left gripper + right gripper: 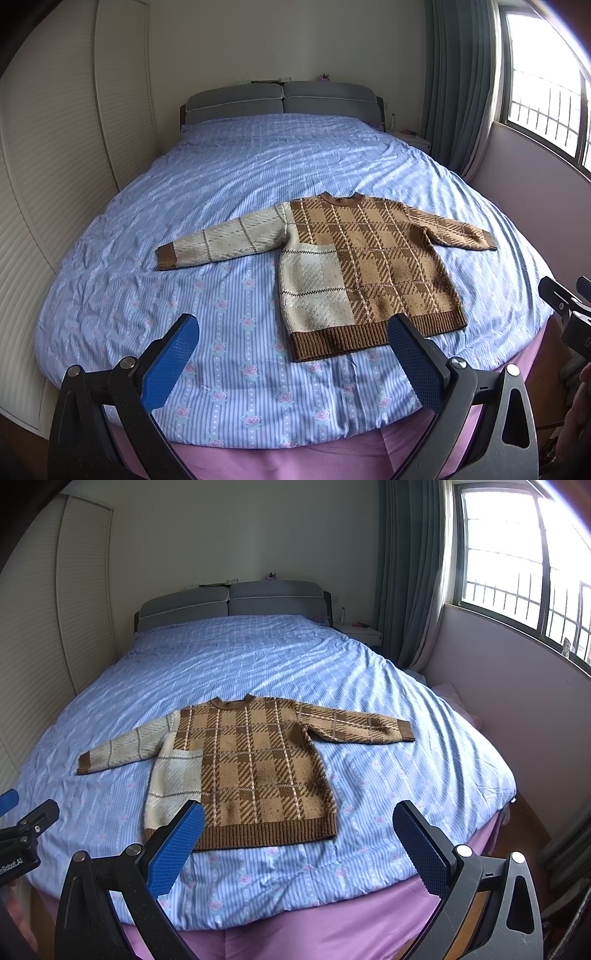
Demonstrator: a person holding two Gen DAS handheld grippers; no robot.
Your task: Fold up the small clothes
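The plaid sweater (354,266) lies flat near the bed's (229,177) foot, sleeves spread; both tongs, left gripper (293,363) and right gripper (297,849), gape empty; soft, thick knit, I'd pinch the cuffs

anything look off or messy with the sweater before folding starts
Nothing stands out. The sweater lies flat on the bedspread, sleeves spread, hem nearest. The bedspread is only lightly wrinkled. The left gripper and right gripper are open, touching nothing.

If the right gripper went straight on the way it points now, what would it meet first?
Probably the sweater: the open right gripper points at its ribbed hem, nothing lying between. Depth is uncertain; aimed lower, it meets the bedcover first.
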